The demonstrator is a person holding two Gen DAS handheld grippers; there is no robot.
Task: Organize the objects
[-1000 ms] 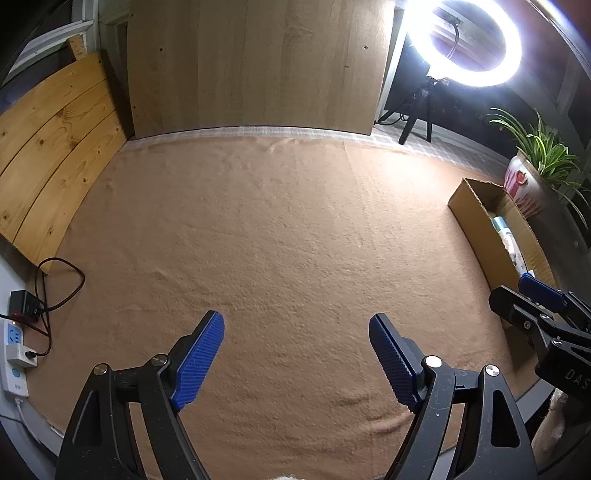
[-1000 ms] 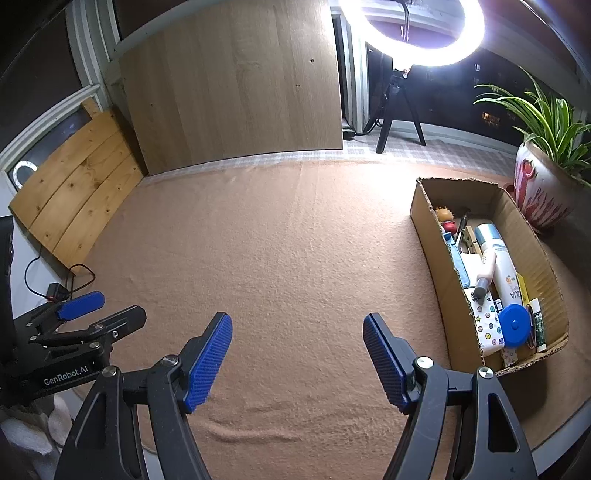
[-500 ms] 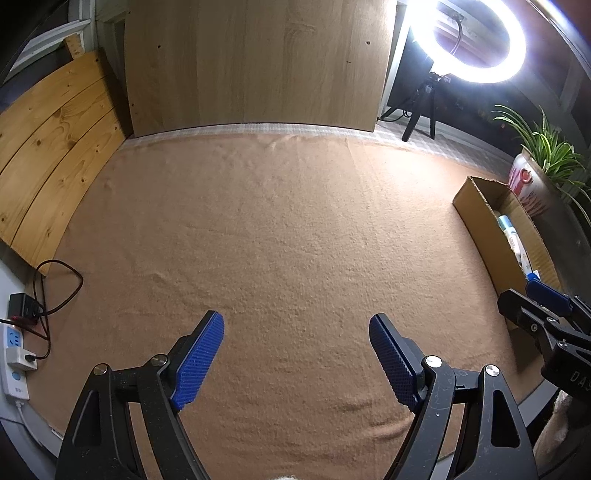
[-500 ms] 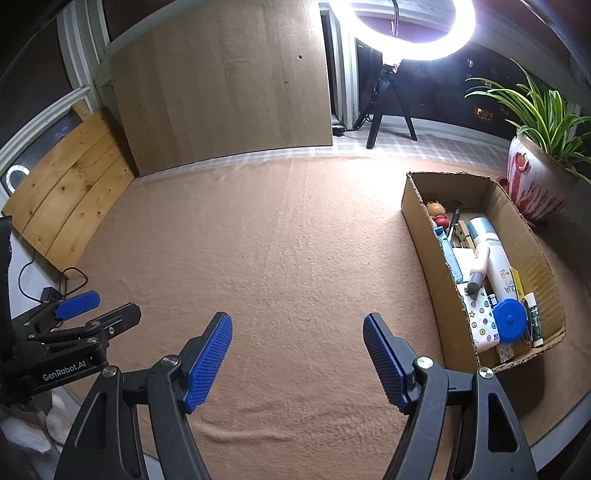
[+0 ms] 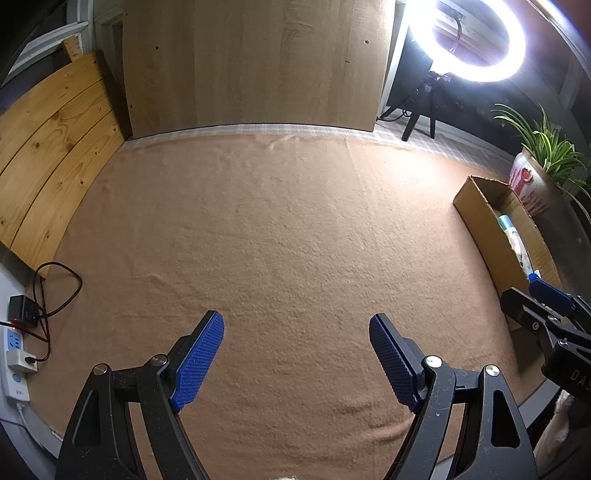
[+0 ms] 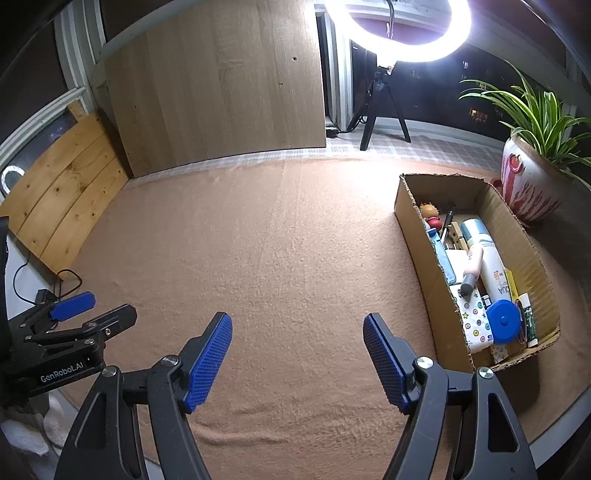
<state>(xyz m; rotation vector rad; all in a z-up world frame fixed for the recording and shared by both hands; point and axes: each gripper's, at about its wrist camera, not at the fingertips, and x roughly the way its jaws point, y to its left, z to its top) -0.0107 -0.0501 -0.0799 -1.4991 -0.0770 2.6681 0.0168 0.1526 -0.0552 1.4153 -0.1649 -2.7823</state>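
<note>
A cardboard box [image 6: 417,254] stands at the right of the tan cloth and holds several items: a white bottle [image 6: 484,251], a pink tube [image 6: 472,266], a round blue lid [image 6: 502,325], a patterned packet [image 6: 474,321]. It also shows in the left wrist view [image 5: 480,229]. My left gripper [image 5: 295,354] is open and empty above the cloth. My right gripper [image 6: 297,354] is open and empty, left of the box. Each gripper shows at the edge of the other's view.
A tan cloth [image 6: 277,240] covers the table. A wooden board [image 5: 255,62] leans at the back, wooden slats [image 5: 48,155] at the left. A ring light [image 6: 395,33] on a tripod, a potted plant [image 6: 532,173] and a power strip [image 5: 14,354] surround the table.
Both grippers have drifted slightly; the box sits a little farther left in the right wrist view. Both stay open and empty.
</note>
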